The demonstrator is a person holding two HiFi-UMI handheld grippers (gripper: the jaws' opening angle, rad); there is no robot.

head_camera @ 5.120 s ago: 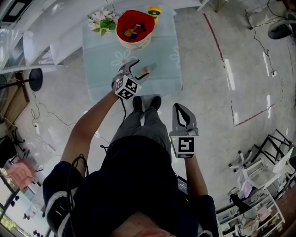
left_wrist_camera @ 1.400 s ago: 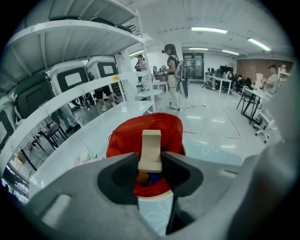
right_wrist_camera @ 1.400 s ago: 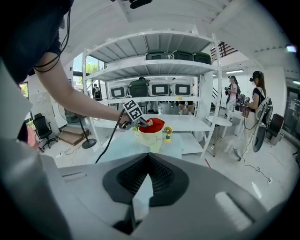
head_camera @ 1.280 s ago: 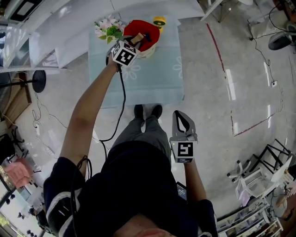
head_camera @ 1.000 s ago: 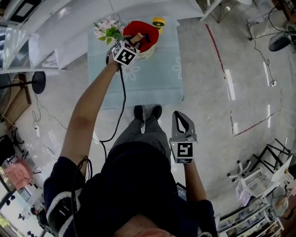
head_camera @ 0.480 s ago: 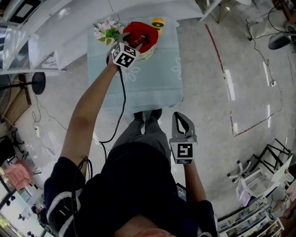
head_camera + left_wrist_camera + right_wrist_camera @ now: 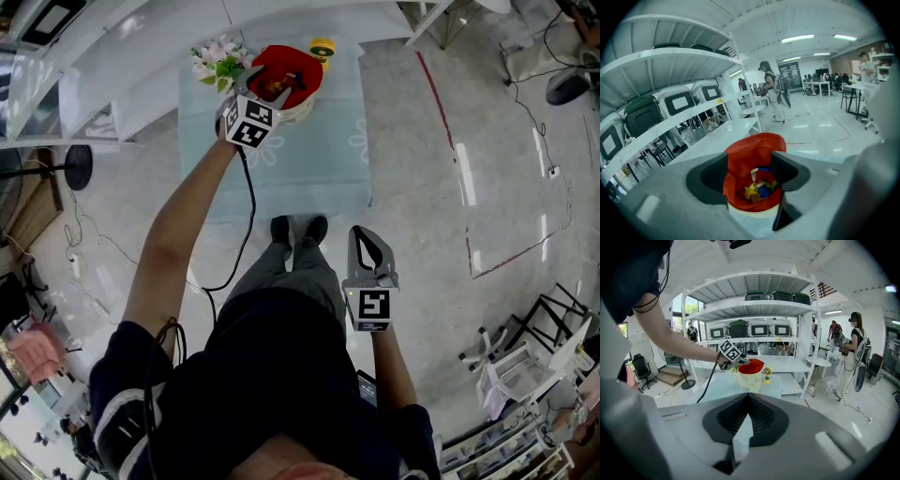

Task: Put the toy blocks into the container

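Several toy blocks (image 7: 759, 187) lie jumbled inside the red-lined container (image 7: 743, 161), hard to tell apart and partly masked by the left gripper (image 7: 750, 174), whose jaws stand apart and empty above it. Flowers (image 7: 217, 61) and a small yellow object (image 7: 322, 44) flank the container on the table (image 7: 309, 159). The right gripper (image 7: 362, 231) hangs closed, holding nothing.

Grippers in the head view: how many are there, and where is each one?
2. The left gripper is at the red container on the table, jaws open, holding nothing. The right gripper is low beside the person's legs, jaws shut.
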